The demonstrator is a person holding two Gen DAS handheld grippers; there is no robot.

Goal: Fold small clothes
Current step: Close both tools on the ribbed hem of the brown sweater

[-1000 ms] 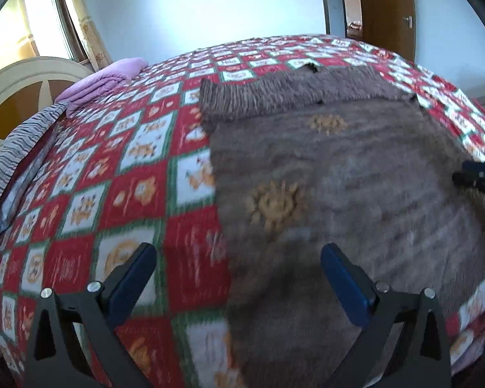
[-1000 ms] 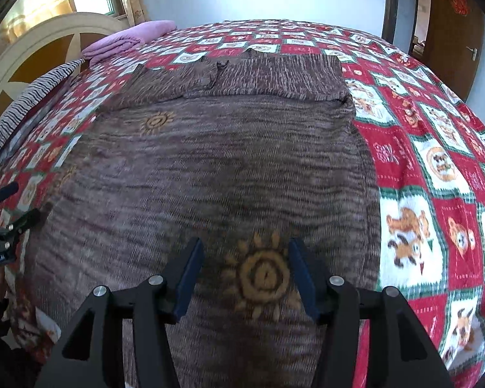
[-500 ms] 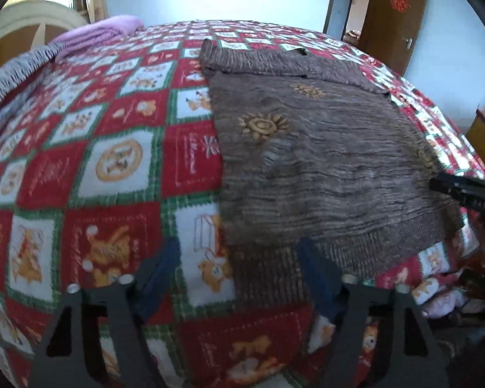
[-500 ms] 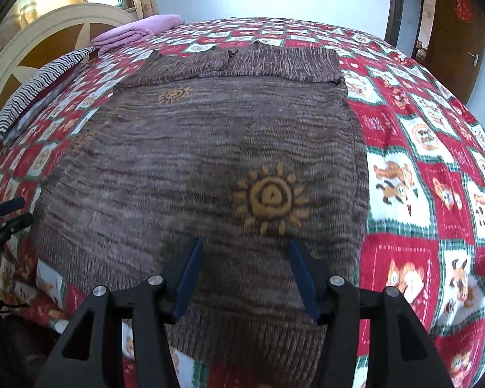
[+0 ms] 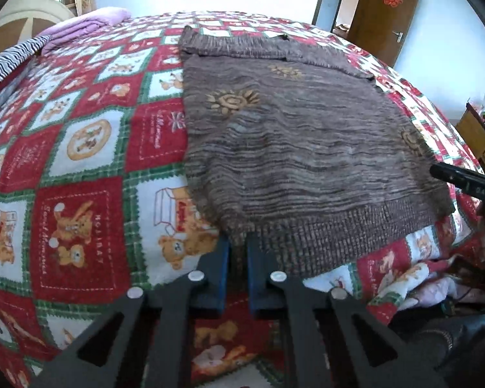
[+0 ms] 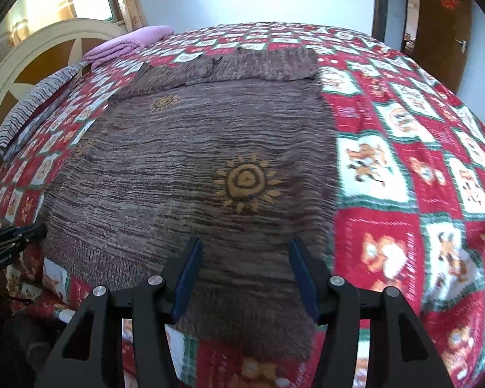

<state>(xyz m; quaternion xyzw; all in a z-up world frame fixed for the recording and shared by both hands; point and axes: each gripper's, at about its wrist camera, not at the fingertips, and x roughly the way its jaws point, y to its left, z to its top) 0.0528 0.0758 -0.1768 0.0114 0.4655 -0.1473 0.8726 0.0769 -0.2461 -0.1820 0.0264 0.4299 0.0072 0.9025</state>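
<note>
— Left gripper (image 5: 237, 242) first: what do we see of its 2 blue pads?

— We see them drawn almost together at 6 o'clock in the left wrist view, pinching the ribbed hem corner of the brown sweater (image 5: 294, 148). That corner bunches up into the narrow gap between them, so we call it clenched on the knit.

— And where does the sweater lie?

— Flat on the red, green and white patchwork bedspread (image 5: 80, 168), running from the hem at 6 o'clock up toward its folded-in sleeves at 12 o'clock. We count 3 orange sun motifs on it in this view. At 10 o'clock we see a folded purple blanket (image 5: 84, 27), with a striped cloth (image 5: 13, 58) just below it at 9 o'clock. A brown door (image 5: 384, 13) stands at 1 o'clock.

— Now the right gripper (image 6: 245, 252)?

— In the right wrist view its pads stand wide apart at 6 o'clock, released, above the sweater's near hem edge, which hangs a little over the bed's side. We cannot tell whether the pads touch the knit. At 9 o'clock in that view we see the other gripper's black tip at the hem's far corner.
</note>
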